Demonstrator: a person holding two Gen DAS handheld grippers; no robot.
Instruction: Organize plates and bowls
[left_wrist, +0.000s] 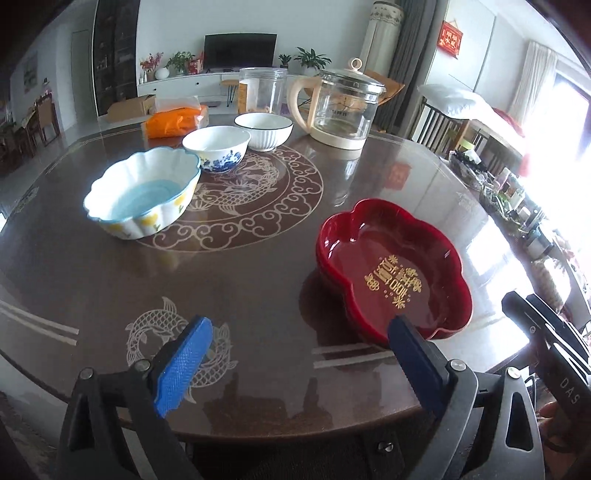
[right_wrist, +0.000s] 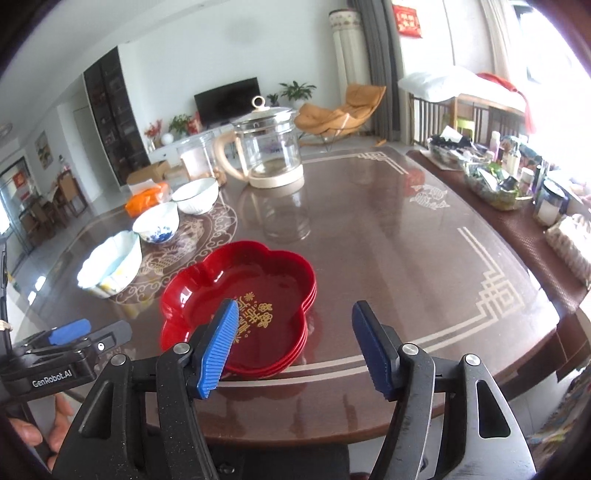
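both grippers hang over the near table edge, left gripper and right gripper, each released with jaws wide and nothing between them. the brown table carries a stack of red plates nearest, just ahead of the right gripper. further back, a glass kettle, then a diagonal row: scalloped bowl, blue-flowered bowl, ribbed white bowl, close together.

The table was dark polished wood with a mirror gloss, and on it the red plates looked like slick lacquered plastic, the bowls behind them glazed ceramic, the kettle farther back clear glass on a cream plastic base.
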